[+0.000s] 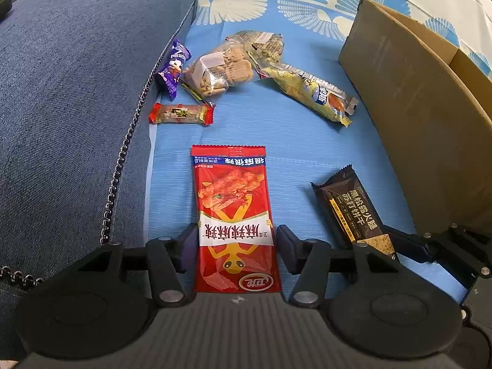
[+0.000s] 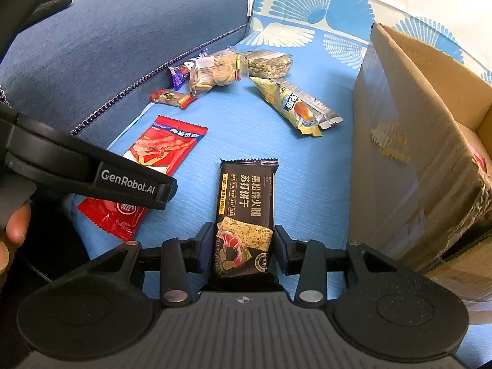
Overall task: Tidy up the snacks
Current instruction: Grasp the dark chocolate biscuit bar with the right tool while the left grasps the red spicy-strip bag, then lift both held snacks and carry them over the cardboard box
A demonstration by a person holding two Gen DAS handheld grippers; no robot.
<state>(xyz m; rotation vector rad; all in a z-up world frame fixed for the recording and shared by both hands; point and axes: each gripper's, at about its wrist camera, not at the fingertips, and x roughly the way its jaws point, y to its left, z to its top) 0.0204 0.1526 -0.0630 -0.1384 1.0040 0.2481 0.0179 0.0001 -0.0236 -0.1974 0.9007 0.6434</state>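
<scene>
The red packet [image 1: 235,218] is a flat, glossy foil pouch with crimped, serrated ends. It lies on the smooth blue sheet [image 1: 276,141], its long axis running straight away from the left claw [image 1: 236,243]. Its near half sits between the two dark padded fingers [image 1: 286,240], which stand at either long edge. Whether the pads actually press the foil cannot be told.

The black cracker packet [image 2: 246,212] is a narrower, shiny rectangle with zigzag ends. It also points lengthwise away from the right claw [image 2: 243,243], its near end between the fingers. The pads sit just beside its edges, and here too contact is unclear.

Both claws tilt steeply down toward the sheet, side by side. In the right wrist view the left claw's black plastic body crosses over the red packet, with a person's fingertips [image 2: 15,227] showing at the left edge.

Farther ahead of the claws lie a small red-ended candy bar [image 1: 181,113], a purple wrapper [image 1: 173,70], a clear crinkled bag of biscuits [image 1: 218,70] and a long yellow packet [image 1: 310,92] lying slantwise. To the left of both claws rises a coarse-woven dark blue cushion [image 1: 77,92] with a beaded chain [image 1: 123,160] along its edge. To the right stands a cardboard box [image 2: 415,141], its side glossy with tape.
</scene>
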